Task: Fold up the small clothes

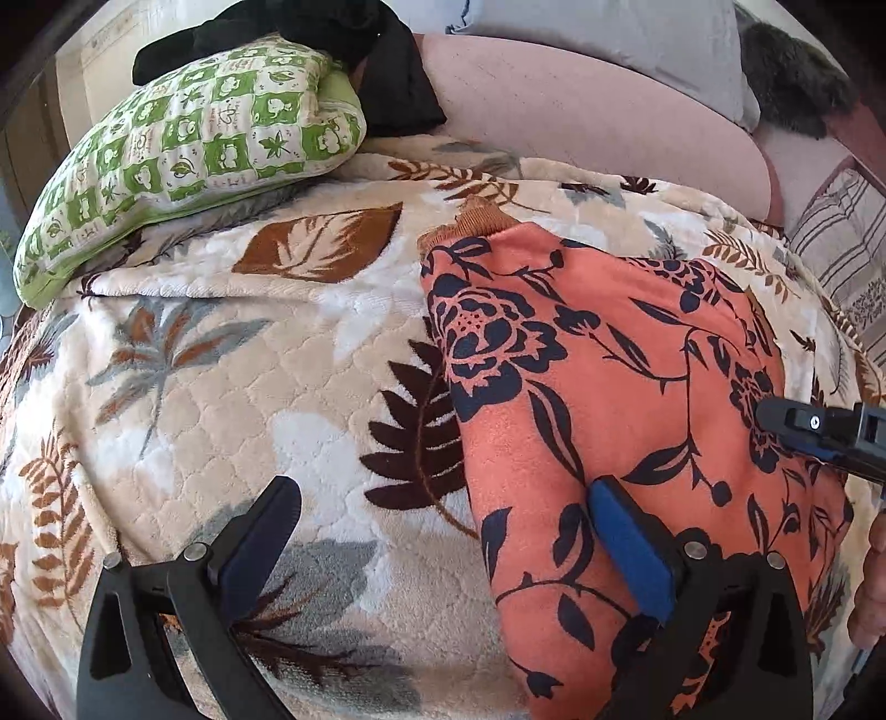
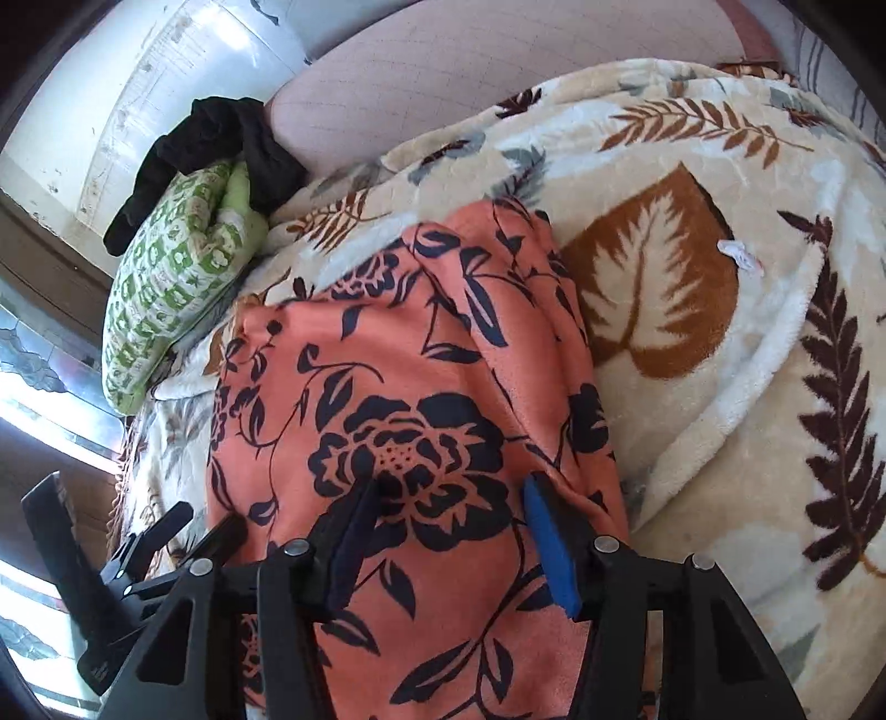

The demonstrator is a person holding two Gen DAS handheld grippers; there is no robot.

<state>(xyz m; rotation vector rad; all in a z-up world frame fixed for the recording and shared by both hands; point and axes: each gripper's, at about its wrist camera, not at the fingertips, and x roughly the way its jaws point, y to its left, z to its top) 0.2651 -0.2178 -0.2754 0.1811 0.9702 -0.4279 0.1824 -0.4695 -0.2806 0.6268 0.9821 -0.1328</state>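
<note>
Your orange fleece garment with the dark navy flower print [image 1: 609, 360] lies folded lengthwise on the cream quilted blanket with brown and grey leaves [image 1: 221, 387], its ribbed tan cuff [image 1: 470, 219] at the far end, pointing toward the green-and-white checked pillow [image 1: 194, 149] with the black cloth [image 1: 310, 27] draped over it. Your left gripper [image 1: 443, 531] has its jaws wide apart, straddling the garment's left edge: one blue-padded finger [image 1: 631, 548] rests over the garment, the other [image 1: 260, 543] over bare blanket. Your right gripper [image 2: 451, 531] sits above the garment's big central flower, jaws about half apart with both fingers over the fabric; you can't tell from here whether the pads [image 2: 548, 543] pinch any of it
</note>
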